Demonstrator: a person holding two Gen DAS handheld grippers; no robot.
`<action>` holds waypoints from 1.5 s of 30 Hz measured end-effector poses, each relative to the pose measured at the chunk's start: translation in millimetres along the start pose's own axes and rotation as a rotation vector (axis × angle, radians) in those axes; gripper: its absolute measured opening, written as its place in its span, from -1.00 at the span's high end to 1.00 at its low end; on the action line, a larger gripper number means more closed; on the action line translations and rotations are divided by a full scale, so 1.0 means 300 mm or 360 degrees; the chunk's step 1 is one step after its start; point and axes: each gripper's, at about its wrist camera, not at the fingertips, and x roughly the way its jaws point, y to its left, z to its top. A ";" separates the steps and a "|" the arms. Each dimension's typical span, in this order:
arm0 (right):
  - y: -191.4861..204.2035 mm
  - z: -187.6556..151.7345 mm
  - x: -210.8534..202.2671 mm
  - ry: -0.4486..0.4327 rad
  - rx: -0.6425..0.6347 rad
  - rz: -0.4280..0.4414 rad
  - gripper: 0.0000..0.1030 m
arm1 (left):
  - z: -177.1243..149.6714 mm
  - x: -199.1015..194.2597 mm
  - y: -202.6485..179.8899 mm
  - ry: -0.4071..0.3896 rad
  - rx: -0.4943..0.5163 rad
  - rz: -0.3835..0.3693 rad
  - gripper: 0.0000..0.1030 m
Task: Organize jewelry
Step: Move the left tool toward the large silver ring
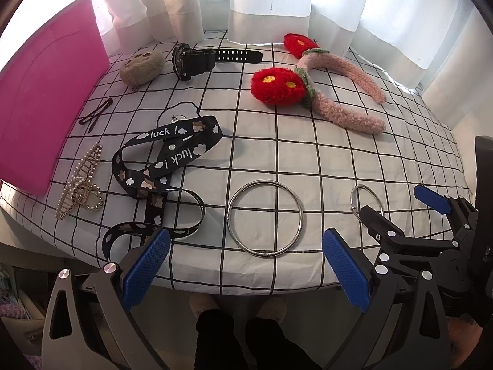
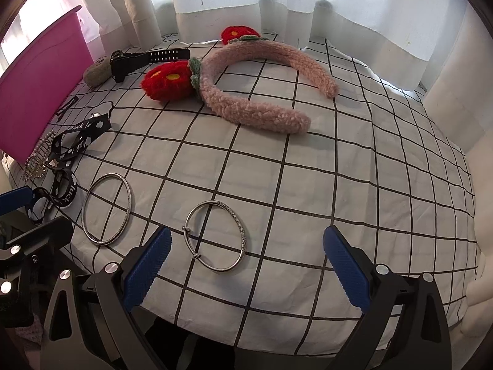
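Note:
Jewelry lies on a checked cloth. A plain silver bangle (image 1: 264, 217) (image 2: 107, 208) sits near the front edge, just ahead of my open, empty left gripper (image 1: 246, 271). A second, engraved silver bangle (image 2: 215, 235) (image 1: 367, 199) lies right in front of my open, empty right gripper (image 2: 246, 269). Further back are a pink fuzzy headband with red flowers (image 1: 326, 80) (image 2: 246, 89), a black watch (image 1: 197, 58) (image 2: 135, 58), a black "luck!" lanyard (image 1: 160, 166) (image 2: 71, 151), a pearl hair claw (image 1: 80, 185), a black hair pin (image 1: 97, 114) and a tan plush clip (image 1: 138, 67).
A pink box (image 1: 46, 98) (image 2: 40, 83) stands at the table's left side. White curtains (image 1: 271, 0) hang behind the table. The table's front edge (image 1: 246, 289) is just under the grippers, with the person's legs below.

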 end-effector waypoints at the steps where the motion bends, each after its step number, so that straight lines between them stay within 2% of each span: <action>1: 0.008 0.002 0.009 -0.0002 -0.0023 -0.0022 -0.83 | -0.004 0.008 0.001 0.0006 -0.0002 -0.0008 -0.88; 6: 0.025 -0.006 0.049 0.0001 -0.0108 -0.0103 -0.83 | -0.020 0.042 -0.004 0.0019 -0.0004 -0.0029 -0.88; 16: -0.116 -0.023 0.056 -0.0047 0.0023 -0.0041 -0.83 | -0.004 0.048 -0.083 -0.0086 0.0029 -0.0089 -0.88; 23: -0.129 -0.037 0.050 -0.0105 0.0012 -0.0038 -0.83 | 0.009 0.090 -0.142 -0.0142 0.0096 -0.0021 -0.88; 32: -0.128 -0.044 0.047 -0.0131 0.0007 -0.0035 -0.83 | 0.018 0.189 -0.092 -0.0069 0.0069 0.0098 -0.88; 45: -0.128 -0.037 0.049 -0.0100 0.0007 -0.0039 -0.83 | 0.002 0.198 -0.070 -0.0099 0.0045 0.0035 -0.88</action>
